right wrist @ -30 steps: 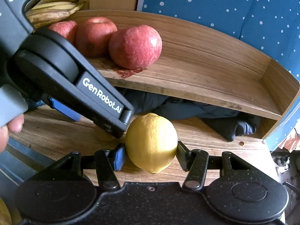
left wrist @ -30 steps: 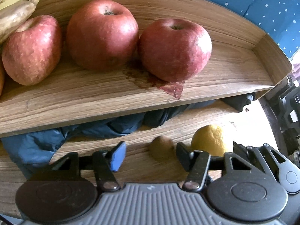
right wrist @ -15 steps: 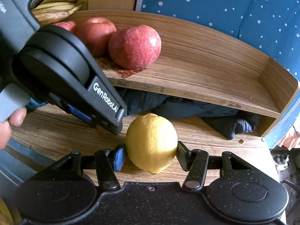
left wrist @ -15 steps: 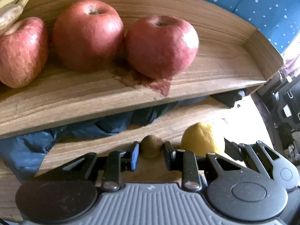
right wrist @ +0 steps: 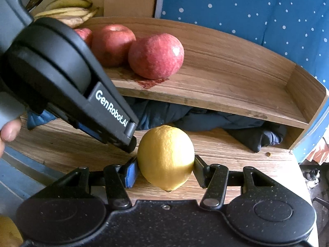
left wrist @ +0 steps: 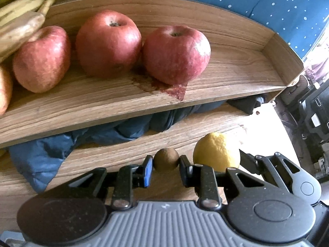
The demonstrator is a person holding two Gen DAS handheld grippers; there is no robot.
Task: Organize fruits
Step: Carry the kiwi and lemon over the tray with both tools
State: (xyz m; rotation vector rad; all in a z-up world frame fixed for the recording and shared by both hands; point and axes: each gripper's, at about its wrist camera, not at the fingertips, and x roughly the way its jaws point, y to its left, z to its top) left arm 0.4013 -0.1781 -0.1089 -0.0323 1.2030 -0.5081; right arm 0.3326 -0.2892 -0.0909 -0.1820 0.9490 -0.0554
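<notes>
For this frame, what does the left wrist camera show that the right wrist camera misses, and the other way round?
Only the left wrist view shows the small brown kiwi pinched in the left gripper, plus the leftmost apple in full. Only the right wrist view shows the left gripper's black body from outside, its GenRobot.AI lettering, and a fingertip of the person's hand. Both show the lemon clamped in the right gripper, red apples and bananas on the upper shelf, and dark blue cloth under it.

A small brown kiwi (left wrist: pixel 166 160) sits beside a yellow lemon (right wrist: pixel 165 157), three red apples (left wrist: pixel 176 54) shelved above.
</notes>
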